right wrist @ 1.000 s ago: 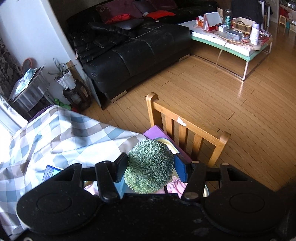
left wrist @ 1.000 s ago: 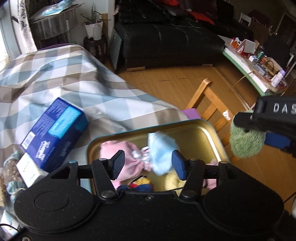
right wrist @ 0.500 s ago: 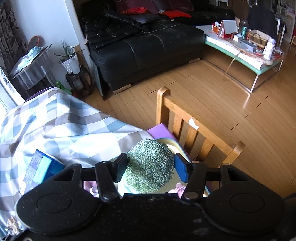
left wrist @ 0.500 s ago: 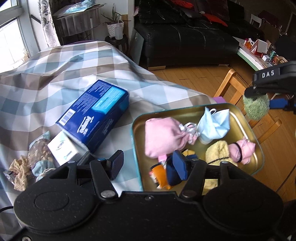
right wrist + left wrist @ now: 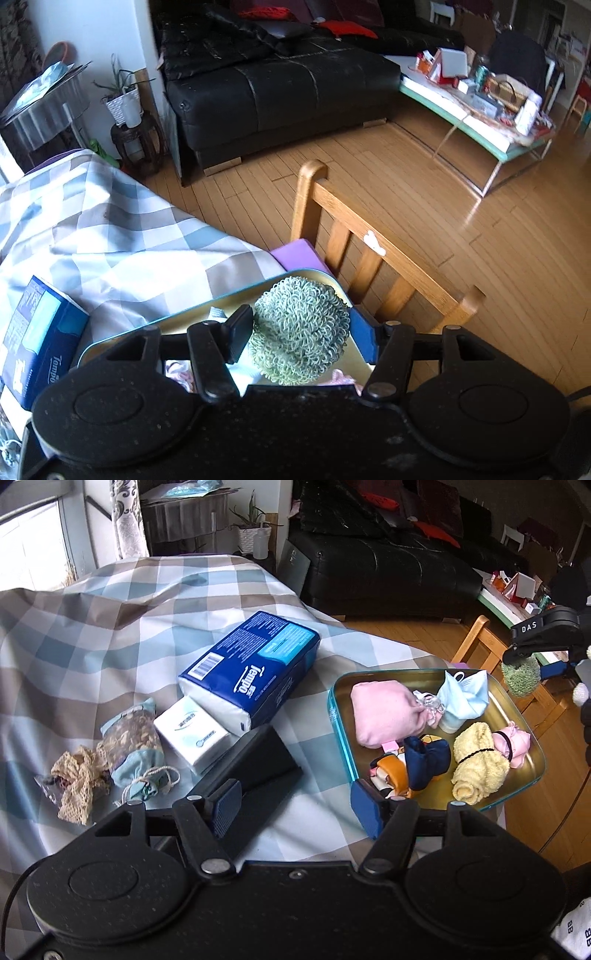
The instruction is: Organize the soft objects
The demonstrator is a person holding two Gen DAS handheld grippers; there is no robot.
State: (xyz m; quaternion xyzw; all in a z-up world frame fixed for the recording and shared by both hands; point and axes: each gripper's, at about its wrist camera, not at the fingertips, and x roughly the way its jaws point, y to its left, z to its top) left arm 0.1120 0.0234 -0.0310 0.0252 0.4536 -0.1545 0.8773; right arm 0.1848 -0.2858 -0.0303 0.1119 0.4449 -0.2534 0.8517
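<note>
A teal-rimmed gold tin [image 5: 524,792] at the table's right edge holds a pink pouch [image 5: 384,712], a light blue face mask [image 5: 463,698], a yellow rolled cloth [image 5: 476,764], a small pink cloth [image 5: 517,744] and a navy-orange piece [image 5: 413,764]. My left gripper [image 5: 295,812] is open and empty, above the tablecloth just left of the tin. My right gripper [image 5: 301,338] is shut on a green loopy ball [image 5: 301,336], held above the tin's far right corner [image 5: 295,275]; it also shows in the left wrist view [image 5: 521,674].
On the checked tablecloth [image 5: 110,627] lie a blue Tempo tissue pack [image 5: 251,668], a small white tissue pack [image 5: 192,731], a drawstring sachet [image 5: 135,746], a lace scrap [image 5: 75,782] and a black stand [image 5: 255,760]. A wooden chair [image 5: 373,251] stands right of the tin.
My left gripper let go of the blue face mask into the tin and drew back and left over the table. My right gripper still holds the green ball near the tin.
</note>
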